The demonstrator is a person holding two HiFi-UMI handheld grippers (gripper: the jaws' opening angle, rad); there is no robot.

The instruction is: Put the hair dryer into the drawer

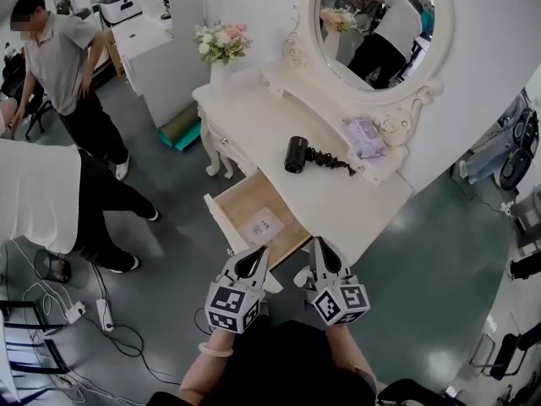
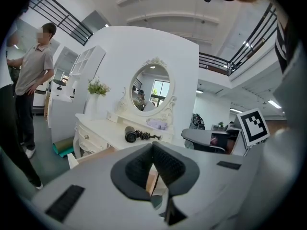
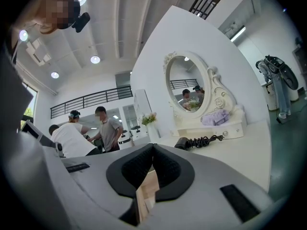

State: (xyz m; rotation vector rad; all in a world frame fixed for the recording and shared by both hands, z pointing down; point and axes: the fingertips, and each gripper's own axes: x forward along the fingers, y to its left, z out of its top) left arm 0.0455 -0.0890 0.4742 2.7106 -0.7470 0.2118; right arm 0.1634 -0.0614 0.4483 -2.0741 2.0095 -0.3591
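A black hair dryer [image 1: 296, 154] lies on the white dressing table [image 1: 338, 203] with its coiled cord [image 1: 332, 160] trailing toward the mirror. It also shows in the left gripper view [image 2: 130, 134] and the right gripper view [image 3: 182, 143]. The table's wooden drawer [image 1: 239, 200] stands pulled open, with only a paper label lying in it. My left gripper [image 1: 250, 265] hovers just in front of the drawer's near end, jaws together and empty. My right gripper [image 1: 325, 260] is beside it at the table's front edge, also shut on nothing. Both point toward the table, well short of the dryer.
An oval mirror [image 1: 380, 24] rises at the table's back, with a purple pouch [image 1: 365, 135] below it and a flower vase [image 1: 221, 45] at the far left corner. Two people [image 1: 63, 66] [image 1: 42, 201] stand at left. Cables and a power strip [image 1: 103, 313] lie on the floor.
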